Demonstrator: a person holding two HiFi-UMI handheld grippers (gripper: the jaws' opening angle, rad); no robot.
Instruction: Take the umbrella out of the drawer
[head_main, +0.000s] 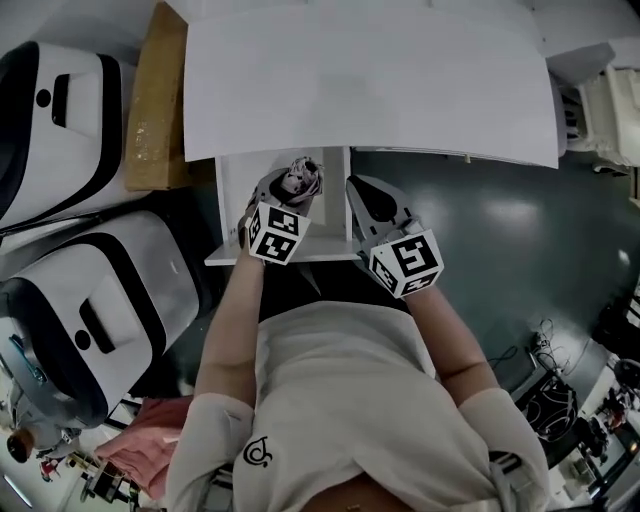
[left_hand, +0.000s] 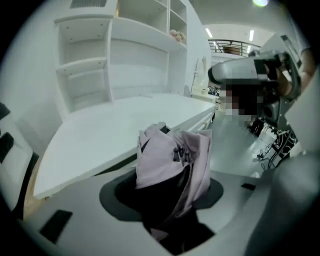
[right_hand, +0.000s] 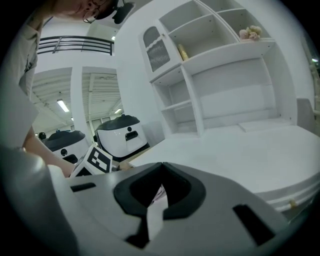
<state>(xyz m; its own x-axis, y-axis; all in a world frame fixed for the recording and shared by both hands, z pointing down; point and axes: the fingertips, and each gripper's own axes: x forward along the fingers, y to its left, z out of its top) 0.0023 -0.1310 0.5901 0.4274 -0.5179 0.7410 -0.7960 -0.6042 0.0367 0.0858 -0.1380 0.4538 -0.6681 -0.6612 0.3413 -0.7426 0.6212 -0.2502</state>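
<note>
Head view. White desk top (head_main: 370, 90) fills 12 o'clock; its front edge runs across just above centre. Two white pod-shaped machines (head_main: 95, 300) stand at 8 to 10 o'clock, with a brown board (head_main: 155, 100) between the upper one and the desk's left edge. Bare dark floor (head_main: 500, 240) lies at 3 o'clock, right of the drawer: open room on that side, crowded on the left.

Drawer (head_main: 232, 200) is pulled out from under the desk edge, centre frame, toward the person. Its white side walls flank both grippers.

Left gripper (head_main: 278, 195), marker cube (head_main: 274, 232) toward the person, is over the drawer opening. Left gripper view: jaws clamped on the folded lilac umbrella (left_hand: 172, 165), whose bunched fabric sticks out past the pads. The desk's front edge (left_hand: 115, 135) is near behind it, at 10 o'clock. White shelf unit (left_hand: 125, 50) at 12 o'clock.

Umbrella (head_main: 300, 178) sits at the drawer's back, just short of the desk edge. Cannot tell whether its lower end is clear of the drawer walls.

Right gripper (head_main: 368, 195) is at 3 o'clock of the left one, along the drawer's right wall, near but apart. Right gripper view: jaws together, only a thin slit, nothing held.
</note>
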